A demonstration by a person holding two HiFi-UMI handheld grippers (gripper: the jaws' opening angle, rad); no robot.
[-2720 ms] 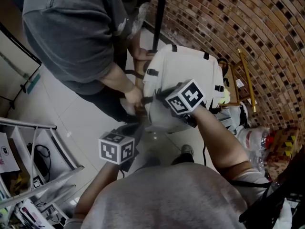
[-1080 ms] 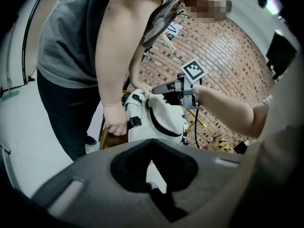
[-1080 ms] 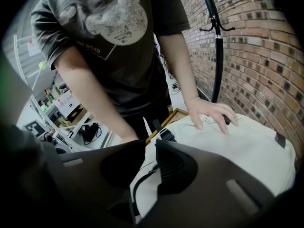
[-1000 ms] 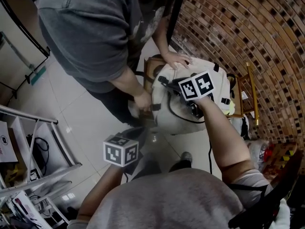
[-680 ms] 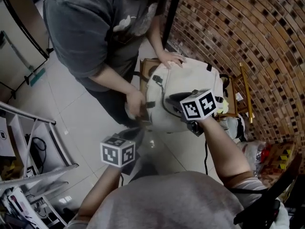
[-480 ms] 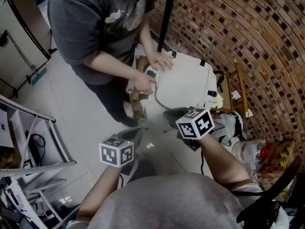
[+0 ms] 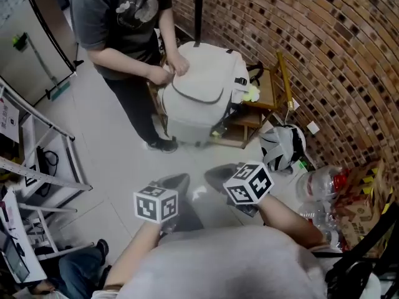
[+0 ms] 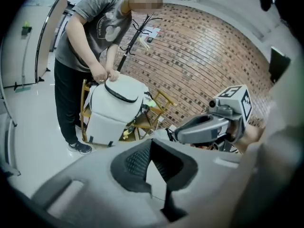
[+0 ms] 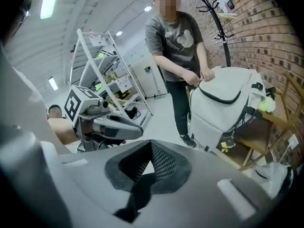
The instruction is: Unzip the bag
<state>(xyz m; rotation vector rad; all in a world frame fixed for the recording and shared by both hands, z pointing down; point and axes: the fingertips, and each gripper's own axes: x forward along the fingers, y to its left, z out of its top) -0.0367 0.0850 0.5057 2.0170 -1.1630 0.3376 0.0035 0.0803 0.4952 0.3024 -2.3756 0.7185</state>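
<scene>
The bag (image 7: 198, 92) is white and stands upright on a wooden chair (image 7: 265, 95) close to the brick wall (image 7: 324, 48). It is well apart from both grippers, across a piece of pale floor (image 7: 106, 142). A dark curved zip line (image 7: 197, 98) runs across its front. From these views one cannot tell if this zip is open or closed.

A second person (image 7: 118, 11) in a grey T-shirt stands beside the chair, on the side away from the wall. Both hands (image 7: 171, 68) of this person are on the top edge of the bag.

The left gripper (image 7: 173, 183) is low in the head view and points toward the bag. In the left gripper view its jaws are together, with only a thin slit of floor visible between the pads, and nothing is in them. The right gripper (image 7: 219, 175) is just beside it, on the wall side, and also points toward the bag. Its jaws are closed and empty. Neither gripper touches the bag.

A metal rack (image 7: 37, 167) stands at the left of the head view. Some plastic bags (image 7: 318, 189) lie on the floor near the wall, at the right.
</scene>
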